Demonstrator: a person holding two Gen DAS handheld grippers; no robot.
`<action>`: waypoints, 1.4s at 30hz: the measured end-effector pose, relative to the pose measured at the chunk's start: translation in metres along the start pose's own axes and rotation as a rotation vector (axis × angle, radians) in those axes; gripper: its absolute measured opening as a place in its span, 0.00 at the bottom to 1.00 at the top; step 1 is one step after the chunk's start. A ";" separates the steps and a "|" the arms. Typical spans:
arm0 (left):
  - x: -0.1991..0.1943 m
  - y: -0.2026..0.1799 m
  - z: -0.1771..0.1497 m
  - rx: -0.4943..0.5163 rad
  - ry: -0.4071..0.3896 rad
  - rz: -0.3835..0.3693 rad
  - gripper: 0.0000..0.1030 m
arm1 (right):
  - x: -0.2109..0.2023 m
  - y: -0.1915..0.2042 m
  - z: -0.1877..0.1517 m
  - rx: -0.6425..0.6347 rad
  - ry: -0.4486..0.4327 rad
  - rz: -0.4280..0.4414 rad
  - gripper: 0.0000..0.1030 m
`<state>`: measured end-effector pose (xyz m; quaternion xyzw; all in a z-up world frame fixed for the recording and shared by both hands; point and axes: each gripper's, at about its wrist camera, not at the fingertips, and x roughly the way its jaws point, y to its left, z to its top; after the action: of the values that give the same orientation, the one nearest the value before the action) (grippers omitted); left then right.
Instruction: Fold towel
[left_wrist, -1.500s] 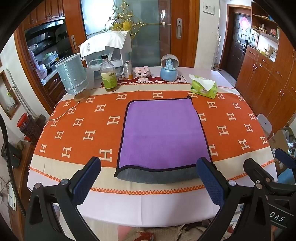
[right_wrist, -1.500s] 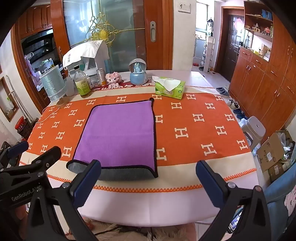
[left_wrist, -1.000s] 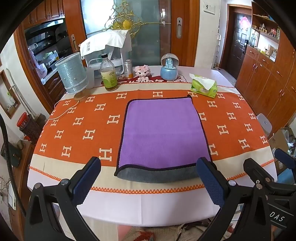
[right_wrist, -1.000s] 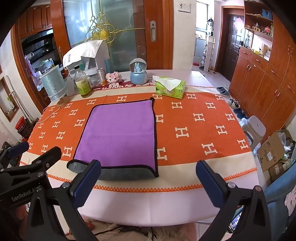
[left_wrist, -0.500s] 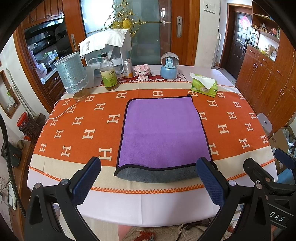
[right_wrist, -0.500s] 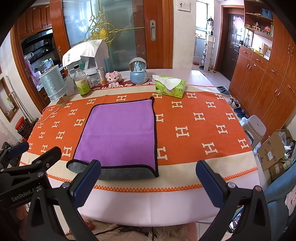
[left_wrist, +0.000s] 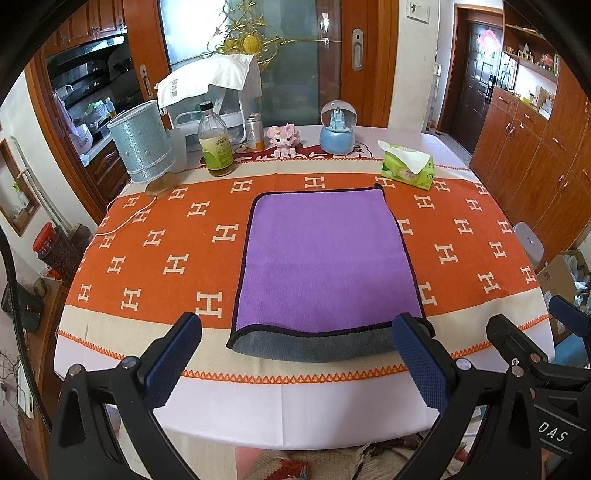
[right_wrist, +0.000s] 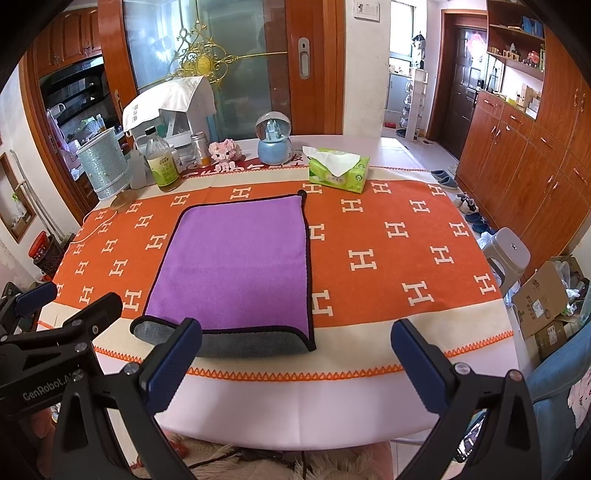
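A purple towel (left_wrist: 325, 258) with black trim lies flat on the orange patterned tablecloth (left_wrist: 166, 243); its grey underside shows in a band along the near edge. It also shows in the right wrist view (right_wrist: 236, 266). My left gripper (left_wrist: 297, 363) is open and empty, held above the table's near edge in front of the towel. My right gripper (right_wrist: 297, 369) is open and empty, held just right of the left one, whose frame (right_wrist: 55, 339) shows at lower left.
Along the table's far side stand a silver-blue lamp (left_wrist: 142, 147), a bottle (left_wrist: 215, 142), a can (left_wrist: 255, 134), a pink toy (left_wrist: 282, 136), a snow globe (left_wrist: 338, 127) and a green tissue box (left_wrist: 406, 164). Wooden cabinets (right_wrist: 535, 147) line the right wall. A grey stool (right_wrist: 508, 258) stands beside the table.
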<state>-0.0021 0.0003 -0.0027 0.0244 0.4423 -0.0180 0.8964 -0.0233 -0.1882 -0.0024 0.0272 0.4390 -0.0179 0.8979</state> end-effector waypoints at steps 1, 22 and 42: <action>0.000 0.000 0.000 0.000 0.000 0.000 0.99 | 0.000 0.000 0.000 0.000 0.000 0.000 0.99; 0.001 0.000 0.002 0.001 0.006 0.001 0.99 | 0.002 0.002 0.000 -0.002 0.003 -0.001 0.99; 0.004 0.000 -0.003 0.000 0.007 -0.003 0.99 | 0.002 0.005 0.002 -0.004 0.000 -0.007 0.99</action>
<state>-0.0026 0.0007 -0.0076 0.0237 0.4456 -0.0190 0.8947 -0.0203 -0.1834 -0.0029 0.0238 0.4392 -0.0200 0.8978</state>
